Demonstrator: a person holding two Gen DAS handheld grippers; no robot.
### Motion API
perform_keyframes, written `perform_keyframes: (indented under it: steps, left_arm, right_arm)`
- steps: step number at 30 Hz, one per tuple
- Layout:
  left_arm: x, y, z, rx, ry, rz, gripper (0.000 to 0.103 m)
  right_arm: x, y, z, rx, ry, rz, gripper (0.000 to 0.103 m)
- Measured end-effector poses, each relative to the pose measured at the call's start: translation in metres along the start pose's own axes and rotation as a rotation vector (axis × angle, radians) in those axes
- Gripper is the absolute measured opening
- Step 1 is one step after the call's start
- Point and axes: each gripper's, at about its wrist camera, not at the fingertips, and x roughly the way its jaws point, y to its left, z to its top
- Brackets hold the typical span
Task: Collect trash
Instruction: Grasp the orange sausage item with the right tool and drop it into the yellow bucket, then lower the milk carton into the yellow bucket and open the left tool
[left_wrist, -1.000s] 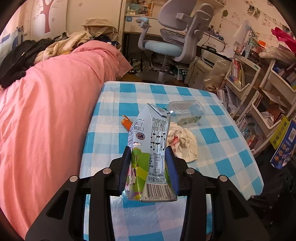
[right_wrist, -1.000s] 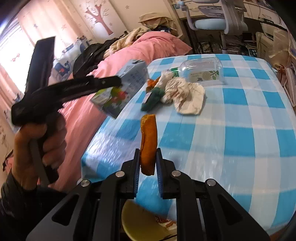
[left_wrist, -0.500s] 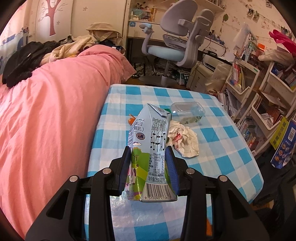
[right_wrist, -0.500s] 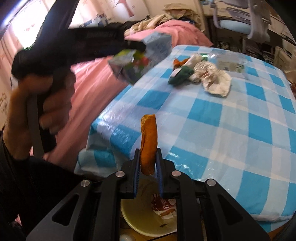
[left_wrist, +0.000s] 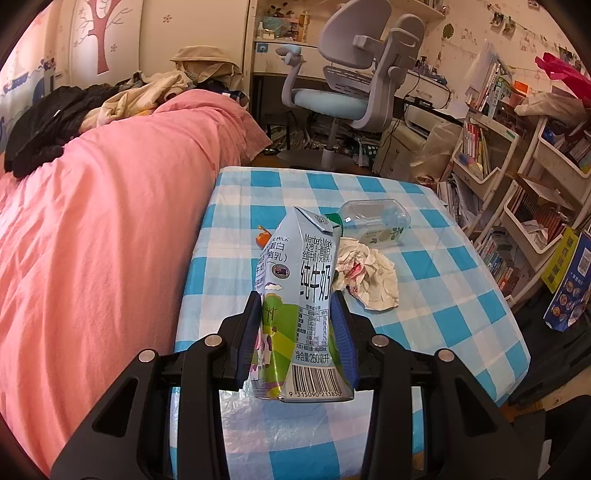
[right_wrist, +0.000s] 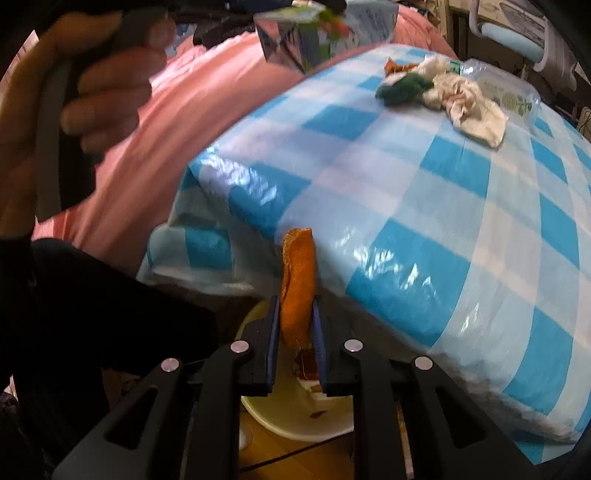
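My left gripper (left_wrist: 297, 332) is shut on a pale blue milk carton (left_wrist: 299, 295) and holds it above the near left edge of the blue checked table (left_wrist: 436, 280). The carton also shows at the top of the right wrist view (right_wrist: 325, 29). My right gripper (right_wrist: 295, 332) is shut on an orange peel (right_wrist: 297, 284) and holds it below the table edge, over a pale yellow bin (right_wrist: 295, 417) on the floor. On the table lie a crumpled tissue (left_wrist: 369, 277), a clear plastic bottle (left_wrist: 376, 219), an orange scrap (left_wrist: 263, 238) and a dark green wrapper (right_wrist: 402, 90).
A pink bed cover (left_wrist: 92, 240) lies against the table's left side. An office chair (left_wrist: 351, 74) stands beyond the table. Shelves with books (left_wrist: 517, 206) line the right. The bin holds some trash.
My right gripper has dropped with the peel from over the table to below its edge, over the bin. My left gripper has pulled back and risen with the carton.
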Motion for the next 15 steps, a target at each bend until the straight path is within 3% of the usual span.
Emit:
perform_keyframes:
  steps: [6,15]
  left_arm:
    - [0.001,-0.001,-0.001,0.009,0.002,0.001,0.037]
    - [0.001,-0.003,-0.001,0.01,0.003,0.001,0.036]
  right_arm:
    - [0.003,-0.003,-0.005,0.005,0.02,-0.005,0.029]
    - [-0.008,-0.009,-0.004,0.01,-0.027,-0.029,0.044]
